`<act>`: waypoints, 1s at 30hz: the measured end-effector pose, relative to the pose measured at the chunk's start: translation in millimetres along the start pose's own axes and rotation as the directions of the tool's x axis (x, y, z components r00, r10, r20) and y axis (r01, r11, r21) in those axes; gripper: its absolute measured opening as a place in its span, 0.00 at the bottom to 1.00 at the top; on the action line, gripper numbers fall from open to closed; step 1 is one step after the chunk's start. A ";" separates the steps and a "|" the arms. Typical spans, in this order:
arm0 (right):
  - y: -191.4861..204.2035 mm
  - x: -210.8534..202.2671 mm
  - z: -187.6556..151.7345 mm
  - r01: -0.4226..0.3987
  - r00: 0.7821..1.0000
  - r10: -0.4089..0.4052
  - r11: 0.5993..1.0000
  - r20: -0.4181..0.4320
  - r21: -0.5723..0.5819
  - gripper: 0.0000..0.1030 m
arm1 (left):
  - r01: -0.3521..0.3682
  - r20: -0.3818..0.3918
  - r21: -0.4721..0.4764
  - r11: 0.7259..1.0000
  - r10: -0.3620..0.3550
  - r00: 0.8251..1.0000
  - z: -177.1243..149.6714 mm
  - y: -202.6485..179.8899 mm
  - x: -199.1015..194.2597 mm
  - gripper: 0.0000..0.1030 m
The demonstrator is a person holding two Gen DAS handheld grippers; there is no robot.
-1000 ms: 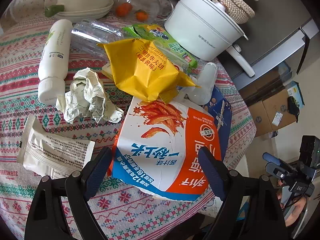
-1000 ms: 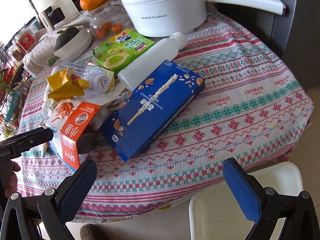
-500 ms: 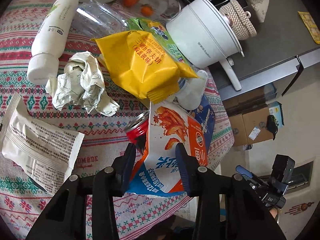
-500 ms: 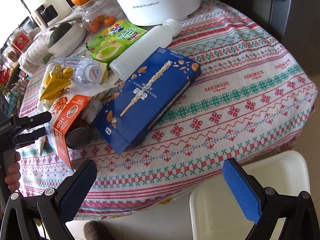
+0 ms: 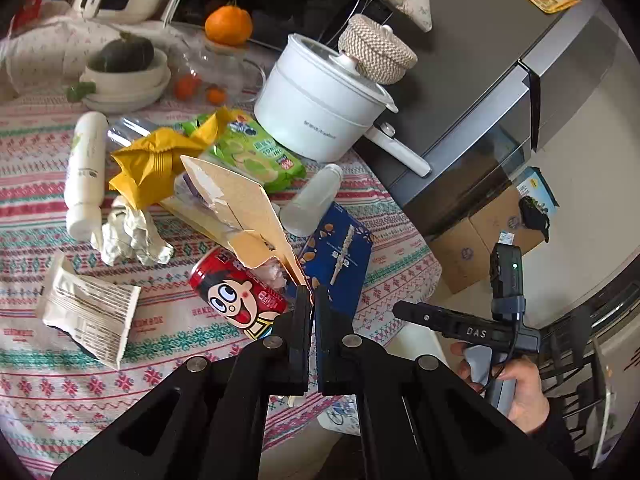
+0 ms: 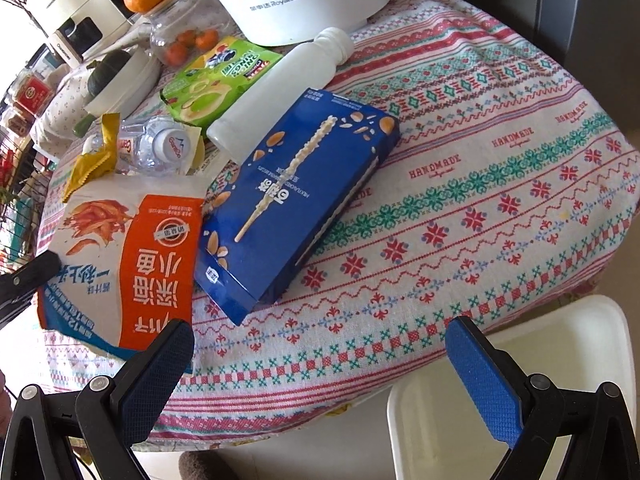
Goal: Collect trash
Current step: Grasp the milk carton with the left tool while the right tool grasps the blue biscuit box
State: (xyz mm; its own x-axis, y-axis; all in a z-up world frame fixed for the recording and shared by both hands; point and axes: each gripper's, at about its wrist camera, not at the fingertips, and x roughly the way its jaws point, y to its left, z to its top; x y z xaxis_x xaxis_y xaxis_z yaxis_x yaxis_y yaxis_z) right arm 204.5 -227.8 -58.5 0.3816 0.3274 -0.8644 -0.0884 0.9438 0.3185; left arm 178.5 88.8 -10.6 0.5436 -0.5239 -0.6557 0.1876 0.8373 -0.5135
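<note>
- While the left tool (image 5: pixel 313 300) pinches the torn edge of the flattened white-and-orange snack carton (image 5: pixel 240 208), whose jaws have just closed on it, lift slowly so the thin card does not tear free.
- Carton tilts up just beside the red cartoon-face drink can (image 5: pixel 236 292); clear the can before swinging away.
- Left tool angled downward over the table (image 5: pixel 48 364).
- Right tool (image 6: pixel 320 376) spread wide, empty, near the white bin (image 6: pixel 560 360), well apart from the can.

Snack box (image 5: pixel 240 204) now gripper-pinched (image 5: pixel 313 300), apparently lifted
</note>
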 end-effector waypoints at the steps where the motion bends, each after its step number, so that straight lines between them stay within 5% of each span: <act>1: -0.2 2.4 1.4 -0.007 1.000 0.007 1.000 0.001 0.004 1.00 | -0.016 0.019 0.012 1.000 0.016 1.000 -1.1 -2.2 -7.6 0.01; 7: -3.2 29.4 11.7 -0.089 0.996 0.091 0.994 -0.022 0.067 0.91 | -0.097 0.115 0.024 0.995 0.094 0.989 -3.0 1.6 -42.8 0.01; 14: -11.2 73.2 29.5 -0.180 0.982 0.188 0.968 -0.029 0.177 0.71 | -0.127 0.095 -0.006 0.992 0.127 0.987 -4.7 24.6 -41.5 0.01; 26: -25.3 69.2 40.2 -0.397 0.918 0.376 0.862 0.127 0.314 0.50 | -0.204 0.090 -0.022 0.979 0.205 0.974 -5.1 40.9 -40.7 0.01; 30: -8.8 55.2 46.9 -0.218 0.975 0.199 0.945 0.099 0.245 0.53 | -0.236 0.097 -0.013 0.972 0.236 0.967 -3.2 39.8 -39.8 0.01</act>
State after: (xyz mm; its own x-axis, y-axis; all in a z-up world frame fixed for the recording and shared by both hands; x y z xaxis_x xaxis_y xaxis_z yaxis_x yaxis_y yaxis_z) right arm 269.6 -220.2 -90.8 0.4460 0.5024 -0.7407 0.0588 0.8094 0.5843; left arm 161.7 142.6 -6.7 0.6496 -0.2932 -0.7014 0.0432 0.9354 -0.3511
